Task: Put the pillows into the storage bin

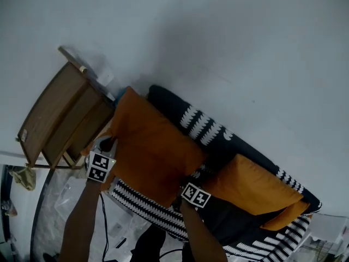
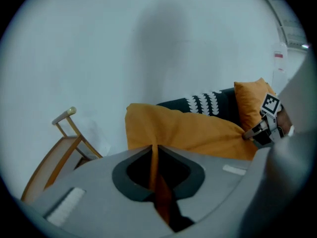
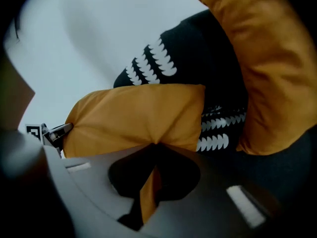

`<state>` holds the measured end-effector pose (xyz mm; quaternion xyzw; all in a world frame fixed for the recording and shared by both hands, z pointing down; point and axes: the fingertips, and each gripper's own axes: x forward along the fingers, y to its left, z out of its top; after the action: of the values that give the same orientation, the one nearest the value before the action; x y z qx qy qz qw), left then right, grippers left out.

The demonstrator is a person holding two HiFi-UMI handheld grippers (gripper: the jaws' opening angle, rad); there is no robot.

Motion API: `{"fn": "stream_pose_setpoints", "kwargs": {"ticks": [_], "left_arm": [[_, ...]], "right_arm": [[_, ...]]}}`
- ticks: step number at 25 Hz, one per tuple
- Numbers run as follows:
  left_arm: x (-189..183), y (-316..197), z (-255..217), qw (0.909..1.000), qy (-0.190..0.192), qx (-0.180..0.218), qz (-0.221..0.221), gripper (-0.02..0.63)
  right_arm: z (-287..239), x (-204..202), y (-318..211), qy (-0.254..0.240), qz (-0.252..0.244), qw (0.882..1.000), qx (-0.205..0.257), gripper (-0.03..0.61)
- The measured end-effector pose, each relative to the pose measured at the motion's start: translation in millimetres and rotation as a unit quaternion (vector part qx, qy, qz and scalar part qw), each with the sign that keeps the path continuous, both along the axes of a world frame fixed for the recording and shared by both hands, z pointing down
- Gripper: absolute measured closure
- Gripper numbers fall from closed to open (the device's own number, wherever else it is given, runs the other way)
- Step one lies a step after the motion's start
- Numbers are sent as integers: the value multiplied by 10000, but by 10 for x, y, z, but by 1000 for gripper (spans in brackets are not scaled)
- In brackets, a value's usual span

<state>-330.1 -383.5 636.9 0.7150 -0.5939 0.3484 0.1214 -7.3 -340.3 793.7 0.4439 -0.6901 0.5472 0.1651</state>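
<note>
Bare white wall [image 1: 229, 31] behind; left gripper [image 2: 153, 155] and right gripper [image 3: 153, 150] each clamp a thin fold of the orange pillow [image 1: 155, 146] tight between their fingers [image 2: 125, 182]. Lifting could tug it free.

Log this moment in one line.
left gripper shut on orange fabric pillow; right gripper shut on same pillow; second orange pillow untouched

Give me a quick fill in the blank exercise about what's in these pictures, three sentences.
The left gripper and the right gripper are both shut on one ____ pillow.
In the head view, a second pillow of that colour lies to its ____.
The wooden frame stands at that view's ____ edge.
Missing words: orange; right; left.
</note>
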Motion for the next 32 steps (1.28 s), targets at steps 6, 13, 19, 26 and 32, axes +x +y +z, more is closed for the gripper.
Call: {"fn": "stream_pose_setpoints", "kwargs": {"ticks": [6,13,19,26,32], "left_arm": [[123,637,-524,9949,385,371,-853,602],[296,1382,-1259,9819,415,971,-1573,601],[439,2246,-1787,9639,349,1395,-2241,603],[503,3430,-2034,9328,335,1708,-3157,603],[302,4551,-2028,9002,489,1788,-3941,603]], "right_arm": [[-687,286,66,135,-406,9969,663,561],[-1641,415,-33,185,-1055,9806,1641,560],[-2419,360,110,81,-1633,9593,2303,561],[-2966,-66,478,-143,-2485,9264,2827,560],[-3322,-821,1072,-90,-3248,8935,3100,561]]}}
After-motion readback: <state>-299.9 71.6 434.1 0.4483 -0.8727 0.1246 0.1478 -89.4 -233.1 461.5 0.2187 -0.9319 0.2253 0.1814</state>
